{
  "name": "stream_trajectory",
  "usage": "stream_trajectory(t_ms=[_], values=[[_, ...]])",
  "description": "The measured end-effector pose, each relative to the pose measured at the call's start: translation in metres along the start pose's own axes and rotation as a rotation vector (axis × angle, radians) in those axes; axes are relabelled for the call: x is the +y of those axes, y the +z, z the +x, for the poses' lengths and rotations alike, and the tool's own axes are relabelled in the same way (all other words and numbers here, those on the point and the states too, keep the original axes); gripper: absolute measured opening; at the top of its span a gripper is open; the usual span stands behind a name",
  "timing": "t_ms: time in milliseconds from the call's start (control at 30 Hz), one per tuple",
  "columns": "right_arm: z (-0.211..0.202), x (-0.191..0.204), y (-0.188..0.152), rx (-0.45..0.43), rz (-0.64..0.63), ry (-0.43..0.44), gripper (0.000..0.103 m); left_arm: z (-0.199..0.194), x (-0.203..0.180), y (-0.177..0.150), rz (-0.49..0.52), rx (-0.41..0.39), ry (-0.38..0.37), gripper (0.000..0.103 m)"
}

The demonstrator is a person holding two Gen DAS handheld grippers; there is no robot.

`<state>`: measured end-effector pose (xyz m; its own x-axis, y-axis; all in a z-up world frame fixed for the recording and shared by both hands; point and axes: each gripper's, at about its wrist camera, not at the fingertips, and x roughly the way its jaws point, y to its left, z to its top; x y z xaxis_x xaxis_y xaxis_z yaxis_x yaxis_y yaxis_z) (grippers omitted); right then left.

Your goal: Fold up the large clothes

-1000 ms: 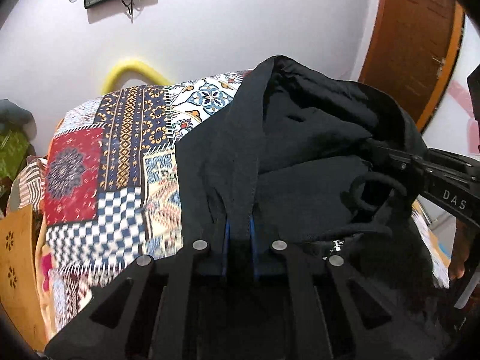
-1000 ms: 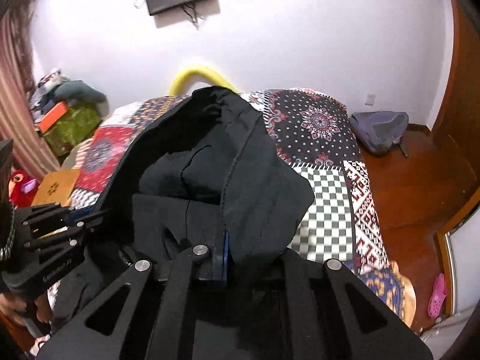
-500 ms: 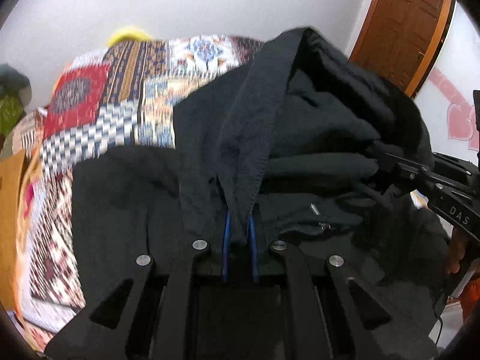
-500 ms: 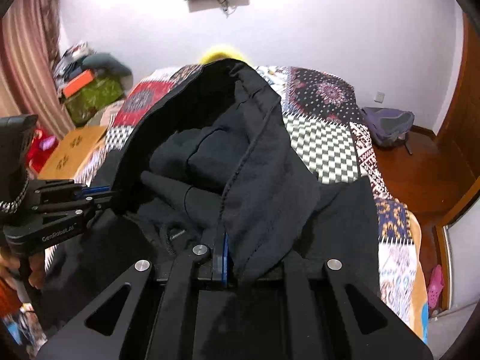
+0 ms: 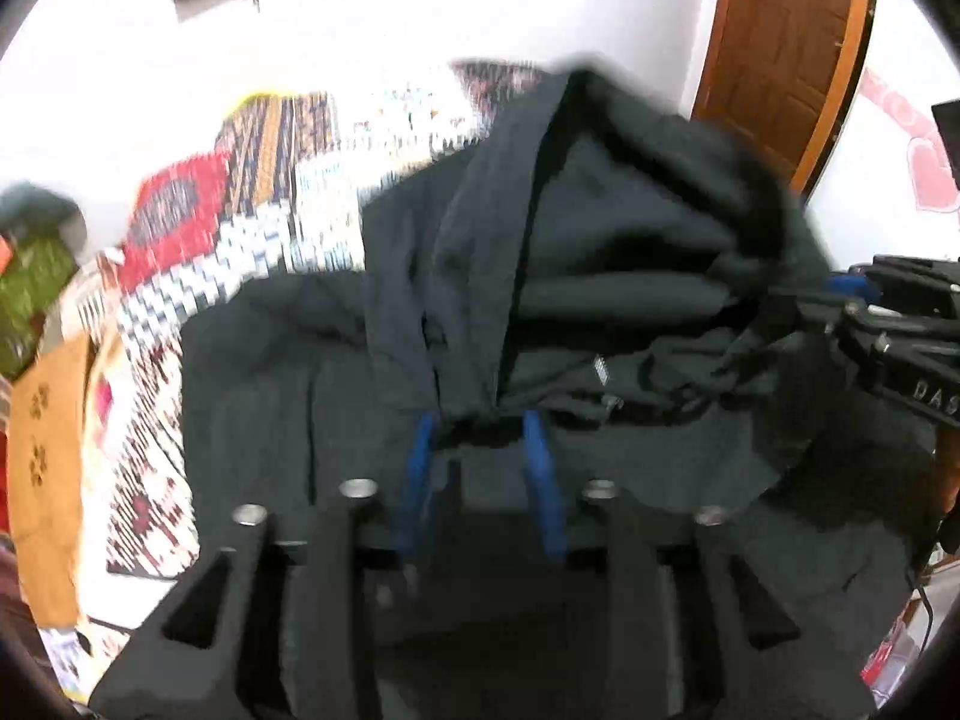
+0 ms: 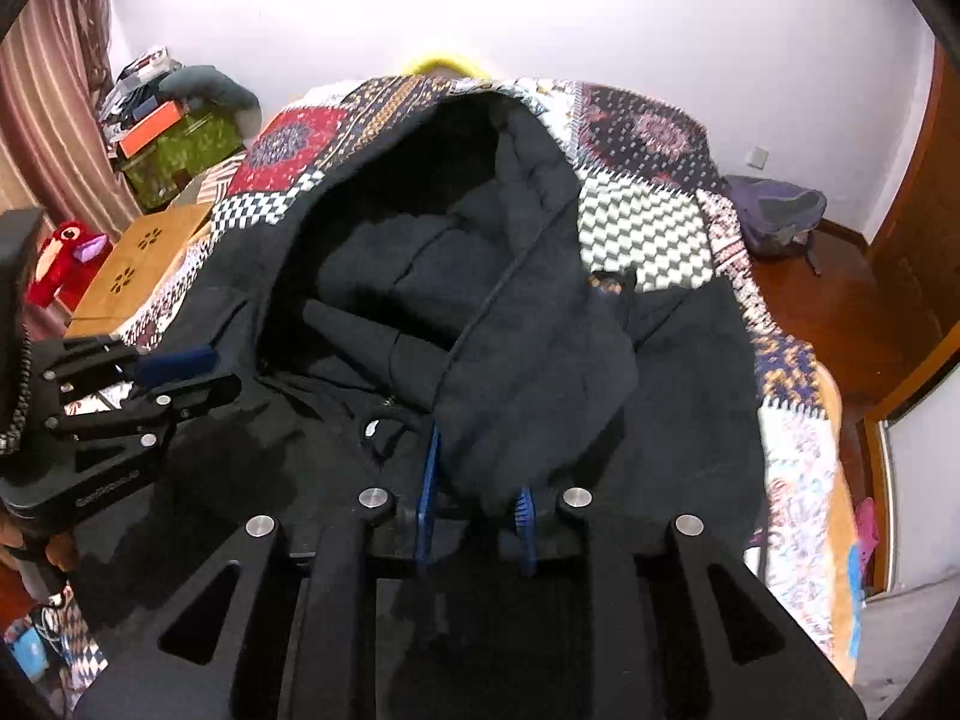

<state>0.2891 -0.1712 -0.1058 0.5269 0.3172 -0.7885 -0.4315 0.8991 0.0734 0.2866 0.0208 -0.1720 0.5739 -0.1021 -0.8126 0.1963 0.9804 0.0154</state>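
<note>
Left gripper – fingers apart, right gripper – fingers apart

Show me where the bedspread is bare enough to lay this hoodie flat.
Bare bedspread lies beyond the hoodie, toward the wall, and in a strip along its right edge. It is crowded in front of both grippers, left and right, where the fabric is bunched. The wooden board borders the left side.

White walls, brown wooden door, patchwork-covered bed, wood floor, pink curtain.
</note>
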Motion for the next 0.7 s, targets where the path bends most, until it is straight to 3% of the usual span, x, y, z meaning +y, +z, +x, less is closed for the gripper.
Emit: stream_trajectory(t_ms=[67,200,500,700], values=[[-0.005,-0.003,0.001,-0.016,-0.005,0.001,0.034,-0.012,0.000,0.016,0.003,-0.049,-0.005,0.053],[-0.012,-0.016,0.013,-0.085,0.014,0.000,0.053,-0.013,0.003,0.056,0.000,-0.098,-0.014,0.055],[0.033,-0.047,0.042,-0.049,0.108,0.027,0.054,0.043,0.010,0.121,-0.044,-0.048,-0.084,0.055],[0.082,-0.071,0.046,0.050,0.225,0.129,0.054,0.092,0.006,0.131,-0.052,0.021,-0.120,0.055]])
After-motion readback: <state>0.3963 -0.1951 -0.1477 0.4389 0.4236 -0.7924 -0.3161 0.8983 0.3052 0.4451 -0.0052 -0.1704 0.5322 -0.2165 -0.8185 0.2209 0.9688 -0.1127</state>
